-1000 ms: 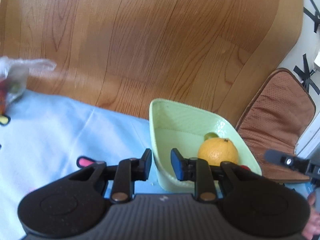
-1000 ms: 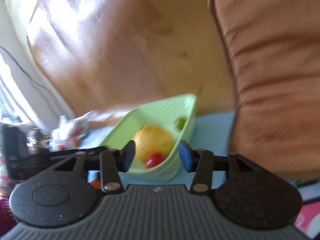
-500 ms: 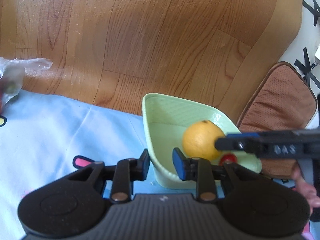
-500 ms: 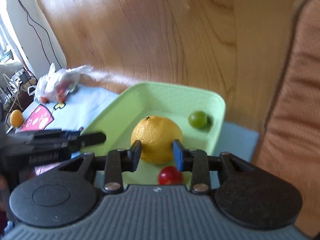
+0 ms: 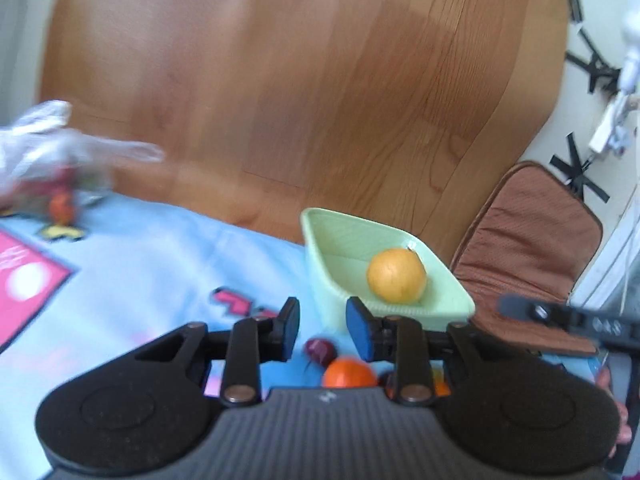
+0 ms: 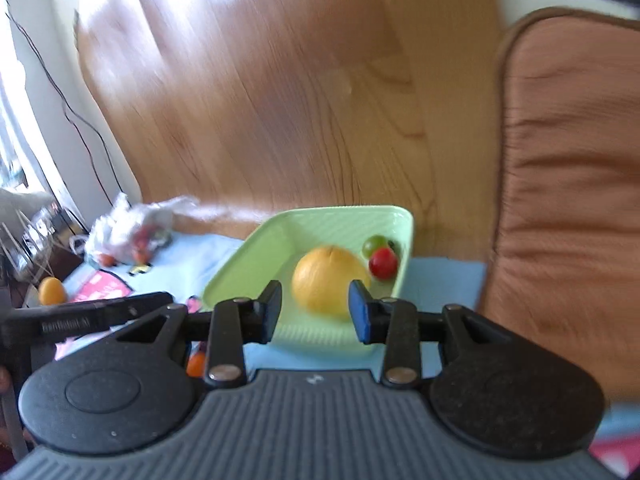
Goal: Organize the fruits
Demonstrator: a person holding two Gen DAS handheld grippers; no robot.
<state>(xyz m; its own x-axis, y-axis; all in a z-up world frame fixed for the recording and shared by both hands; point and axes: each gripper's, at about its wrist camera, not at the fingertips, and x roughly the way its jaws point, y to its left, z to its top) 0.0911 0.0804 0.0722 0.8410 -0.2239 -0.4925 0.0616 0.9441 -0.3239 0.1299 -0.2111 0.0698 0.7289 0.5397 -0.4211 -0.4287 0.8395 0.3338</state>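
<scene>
A pale green tray (image 5: 336,236) (image 6: 256,248) sits on a light blue cloth. In it lie a large orange (image 5: 396,274) (image 6: 326,278), a small red fruit (image 6: 383,263) and a small green fruit (image 6: 374,243). My left gripper (image 5: 322,326) is open and empty, just short of the tray's near left corner. A small orange fruit (image 5: 349,372) and a dark red fruit (image 5: 319,349) lie on the cloth under it. My right gripper (image 6: 314,312) is open and empty, in front of the large orange.
A plastic bag of small fruits (image 5: 52,168) (image 6: 128,232) lies at the far left of the cloth (image 5: 152,264). A loose orange fruit (image 6: 51,290) sits at the left. A brown cushion (image 5: 528,248) (image 6: 568,200) lies right of the tray on the wooden floor (image 5: 320,80).
Both grippers pulled back from the tray. The right gripper opened wider and left the large orange in the tray. Fruits on the cloth came into the left view.
</scene>
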